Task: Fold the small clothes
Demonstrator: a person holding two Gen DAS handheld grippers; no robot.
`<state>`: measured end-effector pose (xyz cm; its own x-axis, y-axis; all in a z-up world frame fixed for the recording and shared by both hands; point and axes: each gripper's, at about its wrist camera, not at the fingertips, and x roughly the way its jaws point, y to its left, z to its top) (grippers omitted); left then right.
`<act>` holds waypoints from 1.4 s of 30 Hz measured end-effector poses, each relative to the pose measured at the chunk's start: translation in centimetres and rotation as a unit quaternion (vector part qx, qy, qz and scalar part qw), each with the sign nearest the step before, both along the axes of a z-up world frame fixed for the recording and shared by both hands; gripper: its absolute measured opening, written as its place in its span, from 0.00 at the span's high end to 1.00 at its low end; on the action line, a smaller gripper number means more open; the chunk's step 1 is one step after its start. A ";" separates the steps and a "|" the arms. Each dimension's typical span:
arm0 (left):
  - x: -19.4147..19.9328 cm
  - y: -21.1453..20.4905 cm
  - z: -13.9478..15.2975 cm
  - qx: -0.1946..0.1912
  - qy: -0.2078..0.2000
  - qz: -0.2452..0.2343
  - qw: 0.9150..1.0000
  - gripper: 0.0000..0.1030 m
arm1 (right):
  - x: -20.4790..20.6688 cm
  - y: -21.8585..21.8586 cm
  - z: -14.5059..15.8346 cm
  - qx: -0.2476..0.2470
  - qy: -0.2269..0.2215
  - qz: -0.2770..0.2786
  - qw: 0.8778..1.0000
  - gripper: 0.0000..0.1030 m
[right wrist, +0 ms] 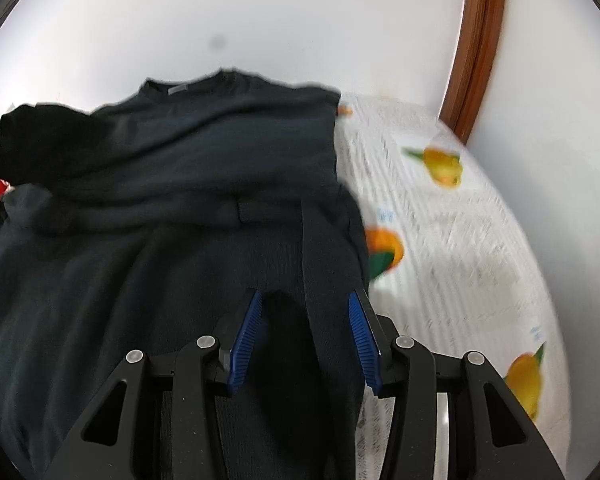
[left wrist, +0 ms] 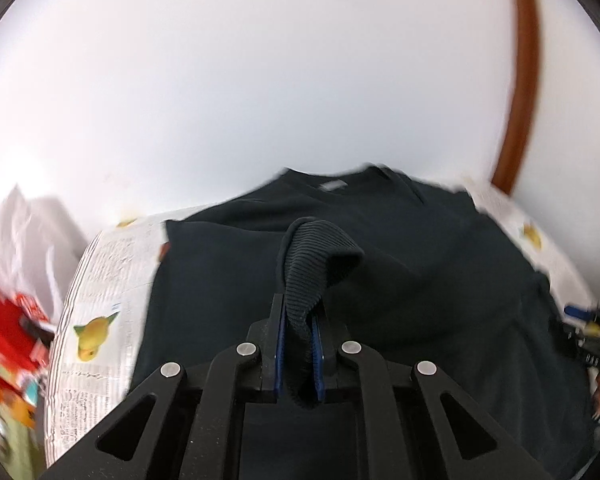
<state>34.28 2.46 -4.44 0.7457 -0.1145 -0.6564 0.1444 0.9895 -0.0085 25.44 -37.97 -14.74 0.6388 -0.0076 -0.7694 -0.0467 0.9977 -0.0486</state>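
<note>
One dark sweater (right wrist: pixel 172 208) lies spread on the tabletop (right wrist: pixel 452 248), which is covered by a white cloth printed with text and fruit. The sweater's long axis runs from the hem, nearest the cameras, to the collar (right wrist: pixel 204 82), which points away toward the white wall (right wrist: pixel 260 8). A small grey label sits just inside the collar. One sleeve is folded across the body in the right wrist view, its ribbed cuff (right wrist: pixel 260 213) lying near the sweater's middle.

The left tool (left wrist: pixel 299 320) is closed on the other ribbed cuff (left wrist: pixel 316 256), pinched between its blue pads (left wrist: pixel 279 344) and lifted above the sweater's body; the cuff's free end droops over to the right. The right tool (right wrist: pixel 305 334) hovers over the sweater's lower right part, near its right edge, its two blue pads apart and pressing on nothing.

A brown wooden frame (right wrist: pixel 478 48) stands against the wall beyond the sweater's right side. Red and white items (left wrist: pixel 12 312), blurred, lie beyond its left side.
</note>
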 end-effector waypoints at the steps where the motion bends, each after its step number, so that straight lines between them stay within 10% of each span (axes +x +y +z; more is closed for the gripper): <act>1: 0.3 1.6 0.5 -0.019 -0.001 0.009 1.000 0.90 | 0.2 0.1 1.1 0.009 -0.013 0.001 1.000 0.56; 9: 1.9 8.9 -1.9 -0.081 0.051 0.064 0.993 0.90 | 4.0 2.0 4.3 0.009 -0.055 -0.003 0.998 0.45; 19: 2.8 9.8 -6.4 -0.057 0.107 0.097 0.988 0.85 | 8.5 0.8 -0.8 -0.001 -0.005 -0.071 0.997 0.42; 31: -1.6 8.8 -4.0 0.015 0.055 0.091 0.994 0.85 | 1.5 0.8 2.7 -0.010 -0.031 -0.058 0.998 0.42; 42: -9.8 10.4 -3.3 -0.044 0.075 0.078 0.993 0.74 | -6.8 -0.3 2.6 0.014 -0.014 -0.063 0.998 0.39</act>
<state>24.44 12.90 -7.78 0.6527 -0.0677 -0.7546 -0.0200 0.9941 -0.1065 18.62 -38.25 -12.11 0.6556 -0.0677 -0.7521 0.0801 0.9966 -0.0200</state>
